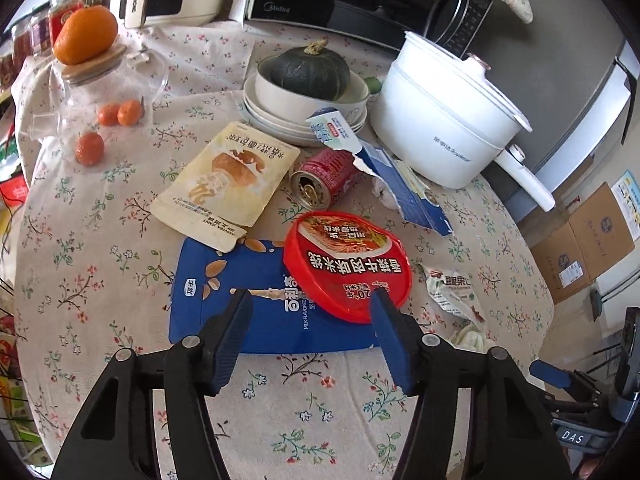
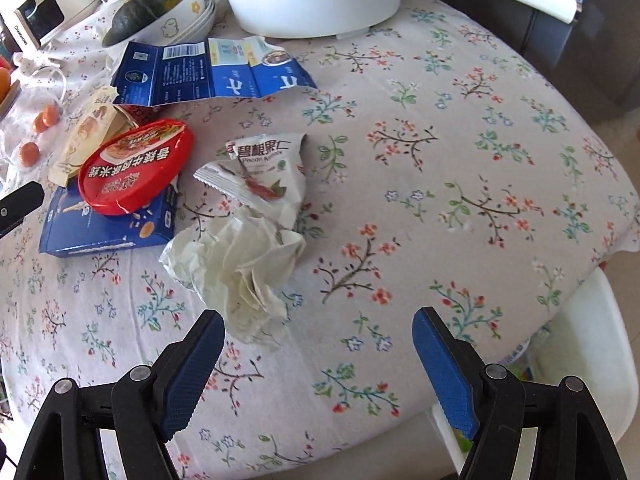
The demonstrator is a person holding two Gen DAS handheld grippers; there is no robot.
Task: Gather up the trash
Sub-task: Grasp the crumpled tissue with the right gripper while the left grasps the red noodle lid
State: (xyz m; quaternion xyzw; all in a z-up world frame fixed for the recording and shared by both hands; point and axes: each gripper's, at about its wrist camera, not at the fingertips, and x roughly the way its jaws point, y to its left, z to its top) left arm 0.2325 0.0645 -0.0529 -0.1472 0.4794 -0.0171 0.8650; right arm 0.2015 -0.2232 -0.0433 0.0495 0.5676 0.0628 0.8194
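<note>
My left gripper (image 1: 312,300), jaws apart and empty, hangs over the red lid (image 1: 347,266) lying on the blue box (image 1: 256,312) at the bench's near side. It looks thin, light, springy plastic; I'd pinch its near rim. My right gripper (image 2: 318,322) is spread beside the crumpled tissue (image 2: 240,268).
</note>
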